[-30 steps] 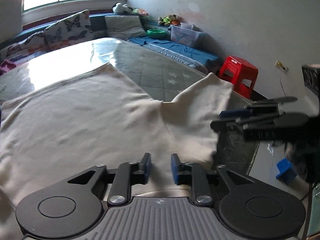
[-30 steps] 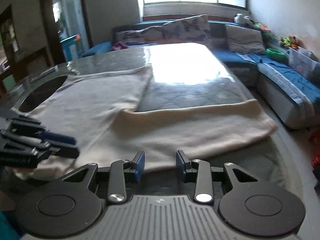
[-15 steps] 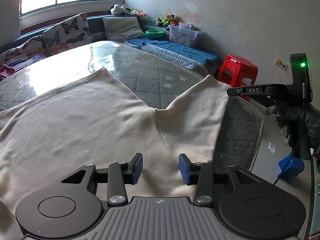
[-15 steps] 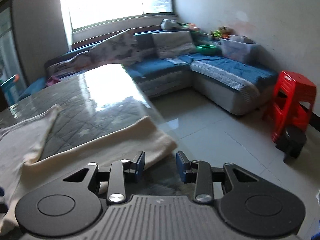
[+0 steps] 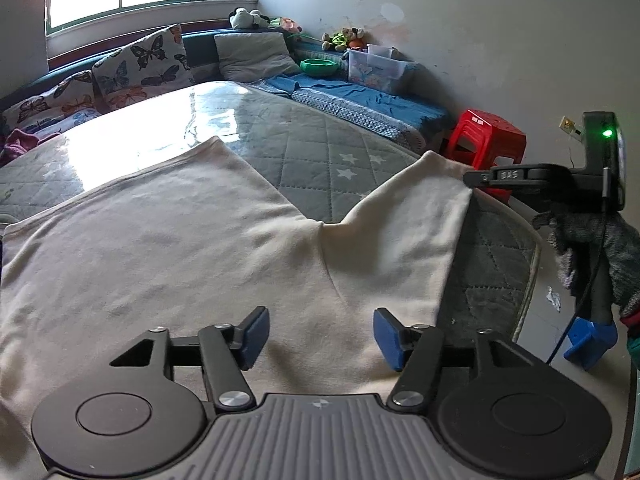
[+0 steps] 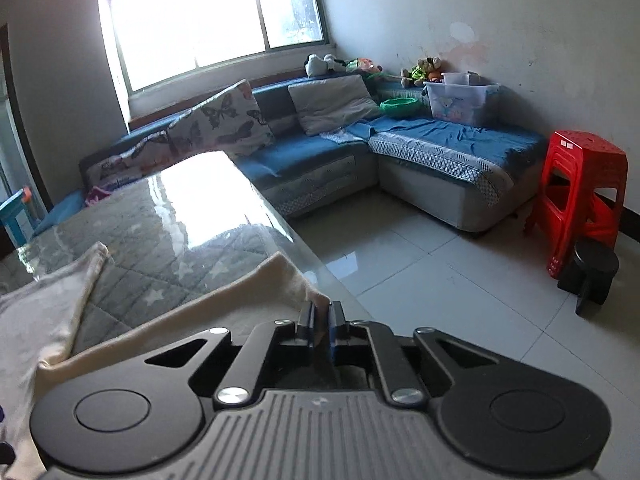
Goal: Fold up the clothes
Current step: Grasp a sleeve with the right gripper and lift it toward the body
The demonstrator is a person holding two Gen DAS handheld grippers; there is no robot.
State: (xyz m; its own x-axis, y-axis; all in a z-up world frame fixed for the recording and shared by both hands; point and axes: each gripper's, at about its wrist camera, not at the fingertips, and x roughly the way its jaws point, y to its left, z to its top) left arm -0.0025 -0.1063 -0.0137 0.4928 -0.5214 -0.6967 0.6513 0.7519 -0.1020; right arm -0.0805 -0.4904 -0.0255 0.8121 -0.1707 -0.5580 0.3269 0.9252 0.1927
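A cream long-sleeved garment (image 5: 160, 248) lies spread on the grey quilted, glass-topped table (image 5: 312, 136). Its sleeve (image 5: 412, 216) reaches to the table's right edge. My left gripper (image 5: 320, 336) hovers low over the cloth near the armpit; its jaws are opening, with cloth under them but nothing pinched. My right gripper (image 6: 320, 314) is shut on the sleeve's cuff corner (image 6: 308, 292) at the table edge (image 6: 304, 248). In the left wrist view the right gripper (image 5: 470, 178) meets the cuff from the right, held by a grey-gloved hand (image 5: 600, 248).
Past the table's right edge there is tiled floor (image 6: 440, 272). A red plastic stool (image 6: 580, 200) and a small black stool (image 6: 592, 276) stand there. A blue corner sofa (image 6: 440, 148) with cushions runs along the walls. A small blue object (image 5: 588, 340) sits on the floor.
My left gripper's jaws have spread wider over the cloth. My right gripper swung out to the sleeve end at the table edge and shut on the cuff.
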